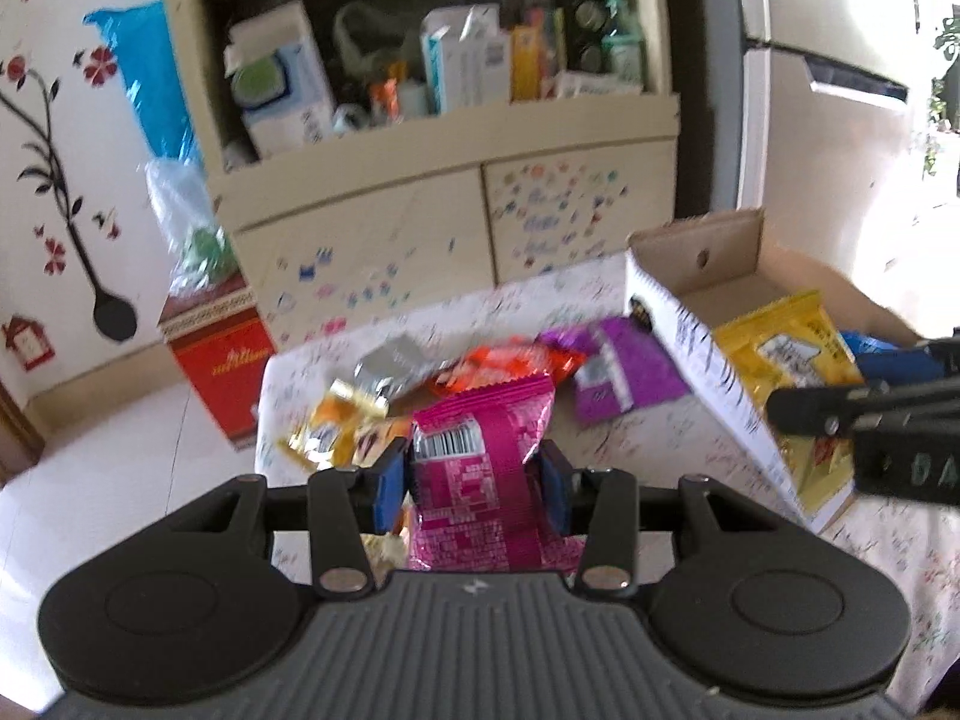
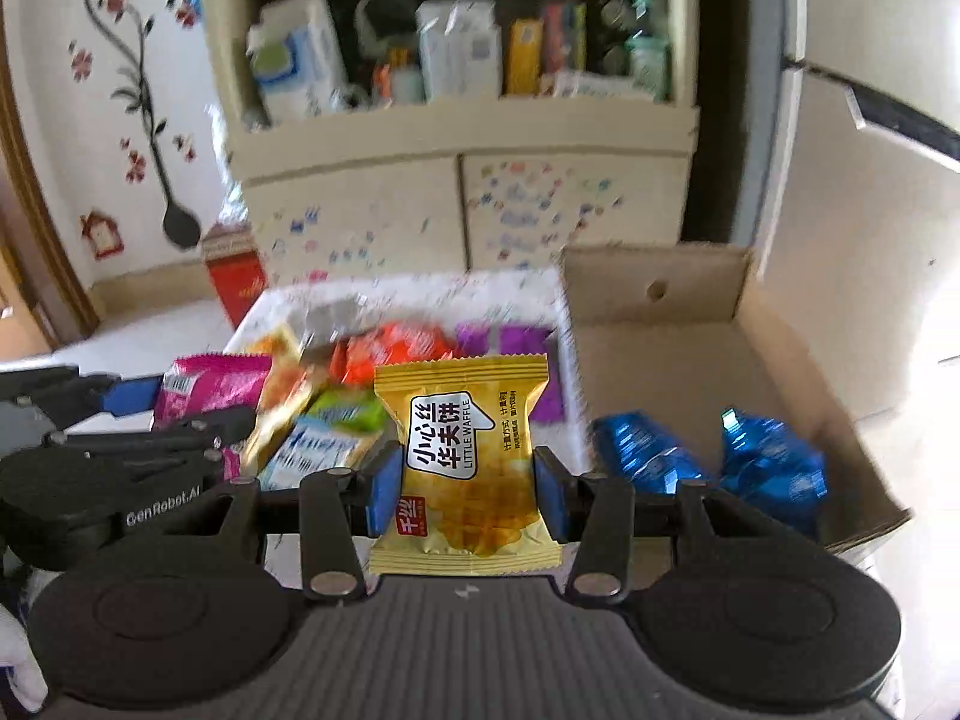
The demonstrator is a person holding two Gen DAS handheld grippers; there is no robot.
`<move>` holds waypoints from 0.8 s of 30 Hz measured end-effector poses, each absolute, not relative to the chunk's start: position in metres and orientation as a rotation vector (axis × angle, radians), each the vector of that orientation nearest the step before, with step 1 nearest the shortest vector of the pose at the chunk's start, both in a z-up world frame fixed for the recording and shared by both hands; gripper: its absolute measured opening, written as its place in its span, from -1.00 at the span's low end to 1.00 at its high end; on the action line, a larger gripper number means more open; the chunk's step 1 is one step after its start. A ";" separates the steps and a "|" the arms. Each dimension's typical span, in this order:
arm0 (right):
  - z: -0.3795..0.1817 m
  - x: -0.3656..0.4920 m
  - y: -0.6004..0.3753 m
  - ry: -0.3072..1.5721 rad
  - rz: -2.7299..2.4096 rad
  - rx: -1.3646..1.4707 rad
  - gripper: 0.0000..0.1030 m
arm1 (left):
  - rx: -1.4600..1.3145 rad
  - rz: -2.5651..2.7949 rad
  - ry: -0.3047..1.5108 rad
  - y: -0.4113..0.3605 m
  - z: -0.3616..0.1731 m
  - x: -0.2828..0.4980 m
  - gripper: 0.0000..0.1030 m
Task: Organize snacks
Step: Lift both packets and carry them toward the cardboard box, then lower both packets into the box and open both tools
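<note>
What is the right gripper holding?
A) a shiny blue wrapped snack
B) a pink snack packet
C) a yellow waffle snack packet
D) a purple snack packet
C: the right gripper is shut on the yellow waffle snack packet, its blue pads pressing both sides; the pink snack packet sits in the left gripper.

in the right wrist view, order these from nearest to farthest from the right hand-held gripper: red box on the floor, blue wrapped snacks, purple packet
From the right hand-held gripper:
1. Blue wrapped snacks, just to its right, inside the cardboard box.
2. Purple packet, farther back on the table, behind the yellow waffle packet it grips.
3. Red box, far left on the floor.
</note>
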State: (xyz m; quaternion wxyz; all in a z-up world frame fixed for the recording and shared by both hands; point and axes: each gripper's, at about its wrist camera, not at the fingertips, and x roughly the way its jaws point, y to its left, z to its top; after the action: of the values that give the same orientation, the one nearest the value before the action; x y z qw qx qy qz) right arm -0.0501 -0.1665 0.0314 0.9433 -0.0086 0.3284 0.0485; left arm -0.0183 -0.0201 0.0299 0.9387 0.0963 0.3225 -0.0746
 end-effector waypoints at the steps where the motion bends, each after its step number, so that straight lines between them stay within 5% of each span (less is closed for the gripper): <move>1: 0.036 -0.051 -0.172 0.655 0.090 -0.010 0.02 | 0.194 -0.160 0.649 -0.023 0.032 -0.018 -0.15; 24: 0.049 -0.039 -0.291 0.584 -0.148 0.458 0.02 | 0.174 -0.393 0.612 -0.140 0.040 0.030 -0.15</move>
State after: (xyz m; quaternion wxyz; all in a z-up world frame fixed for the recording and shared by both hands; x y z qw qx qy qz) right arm -0.0385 -0.2906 0.0491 0.9292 0.2237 0.2851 -0.0722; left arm 0.0301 -0.1399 0.0405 0.9310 0.0850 0.2988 -0.1917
